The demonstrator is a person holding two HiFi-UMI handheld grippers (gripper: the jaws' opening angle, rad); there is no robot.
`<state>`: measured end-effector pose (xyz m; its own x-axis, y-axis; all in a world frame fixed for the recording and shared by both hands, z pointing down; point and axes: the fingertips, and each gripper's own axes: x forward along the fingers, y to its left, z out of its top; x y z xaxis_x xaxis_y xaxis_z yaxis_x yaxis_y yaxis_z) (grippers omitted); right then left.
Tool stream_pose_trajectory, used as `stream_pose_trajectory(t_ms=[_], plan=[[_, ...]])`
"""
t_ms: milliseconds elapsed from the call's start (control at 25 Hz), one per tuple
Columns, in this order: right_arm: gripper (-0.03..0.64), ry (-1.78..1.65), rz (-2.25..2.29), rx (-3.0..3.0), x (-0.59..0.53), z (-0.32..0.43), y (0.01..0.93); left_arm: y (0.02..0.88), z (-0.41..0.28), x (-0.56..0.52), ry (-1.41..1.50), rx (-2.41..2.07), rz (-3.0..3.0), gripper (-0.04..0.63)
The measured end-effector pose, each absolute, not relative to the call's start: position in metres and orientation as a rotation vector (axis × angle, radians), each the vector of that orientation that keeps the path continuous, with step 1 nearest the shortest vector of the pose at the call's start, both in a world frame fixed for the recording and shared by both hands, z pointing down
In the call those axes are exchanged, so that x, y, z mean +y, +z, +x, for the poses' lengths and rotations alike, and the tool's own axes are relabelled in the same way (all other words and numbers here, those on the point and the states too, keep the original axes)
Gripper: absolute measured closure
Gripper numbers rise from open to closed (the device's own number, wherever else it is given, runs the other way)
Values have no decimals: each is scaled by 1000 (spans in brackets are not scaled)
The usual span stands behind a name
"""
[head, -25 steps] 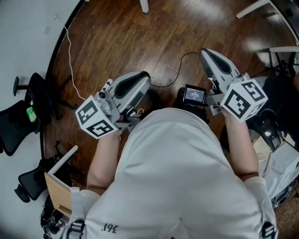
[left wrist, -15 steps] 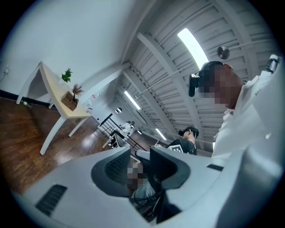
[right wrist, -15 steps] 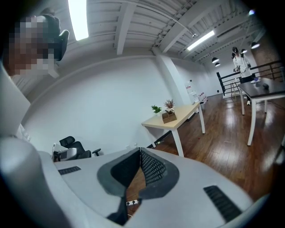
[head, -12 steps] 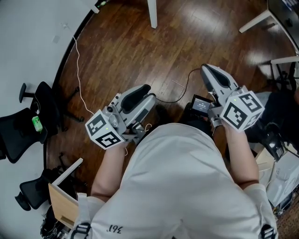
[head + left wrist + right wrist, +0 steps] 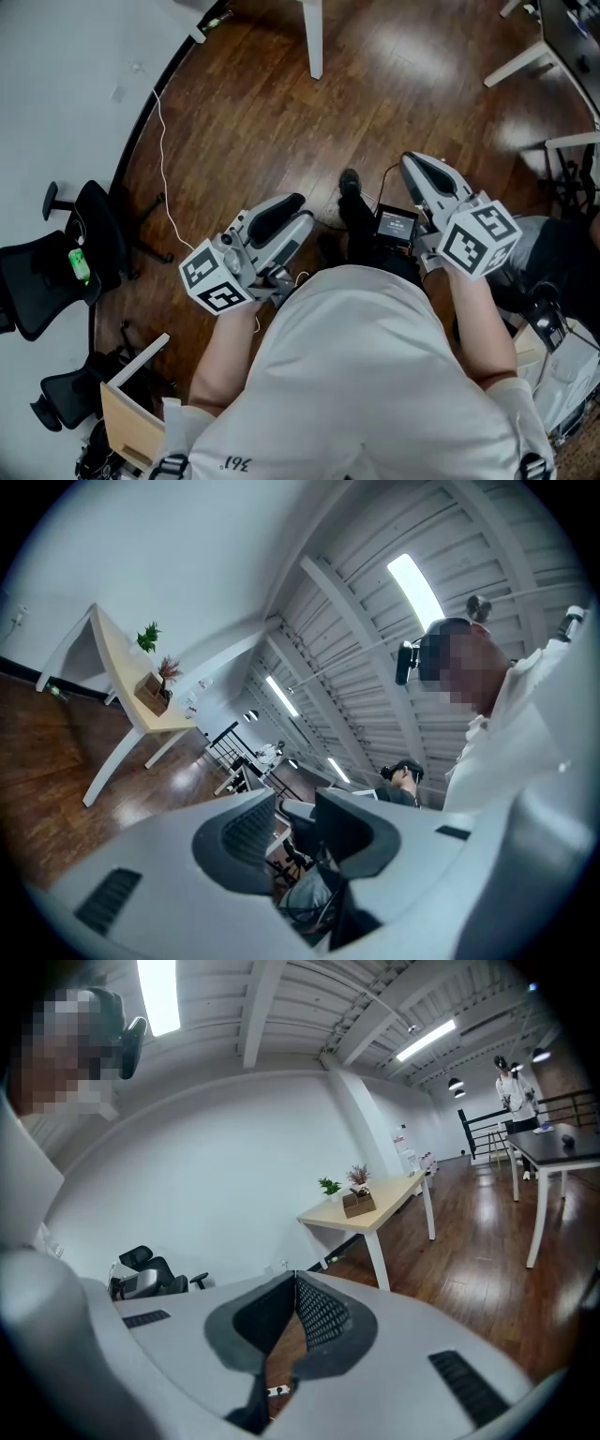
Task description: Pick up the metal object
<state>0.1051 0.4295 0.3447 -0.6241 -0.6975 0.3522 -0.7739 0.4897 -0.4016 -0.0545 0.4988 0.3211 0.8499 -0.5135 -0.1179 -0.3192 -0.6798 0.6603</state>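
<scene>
No metal object shows in any view. In the head view my left gripper [image 5: 286, 214] is held in front of the person's waist, above the wooden floor. Its jaws have just been opening. In the left gripper view the left gripper [image 5: 295, 803] stands open, with a gap and nothing between the dark pads. My right gripper [image 5: 419, 169] is held out at the right. In the right gripper view the right gripper [image 5: 294, 1281] has its ribbed pads meeting at the tips, shut on nothing.
Dark wooden floor [image 5: 244, 112] lies below, with a white cable [image 5: 157, 150], a white table leg [image 5: 313, 37] ahead and black office chairs [image 5: 56, 272] at the left. A shoe [image 5: 350, 187] and a small screen [image 5: 396, 223] show between the grippers. A light wooden table [image 5: 375, 1211] with plants stands ahead.
The floor has slid down the head view as the person walked forward, and a shoe has come into sight. The left jaws have parted. Both grippers have kept their pose by the body.
</scene>
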Motion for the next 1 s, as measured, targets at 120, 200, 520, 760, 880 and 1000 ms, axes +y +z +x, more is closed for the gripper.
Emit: stream_pose_trajectory(t_ms=[120,200,520,760,880,1000], plan=[[614,816,1238,-2613,396,95,351,324,-61,472,-389,-648,2368,485],[614,818,1202,-2632,371,83,353,324,-69,451,-394,-679,2366,486],[614,816,1102,-2660,268,73,346,314,-62,351,-404,-718,2360,486],[614,818,1106,-2650,205,90,344,312,-38,282,-384,-686,2354,485],[614,825,1114,-2647,184,102,345,310,-25,255,-370,-671,2363,485],[614,832,1113,-2646,170,116,348,305,-10,235,-367,-665,2382,485]])
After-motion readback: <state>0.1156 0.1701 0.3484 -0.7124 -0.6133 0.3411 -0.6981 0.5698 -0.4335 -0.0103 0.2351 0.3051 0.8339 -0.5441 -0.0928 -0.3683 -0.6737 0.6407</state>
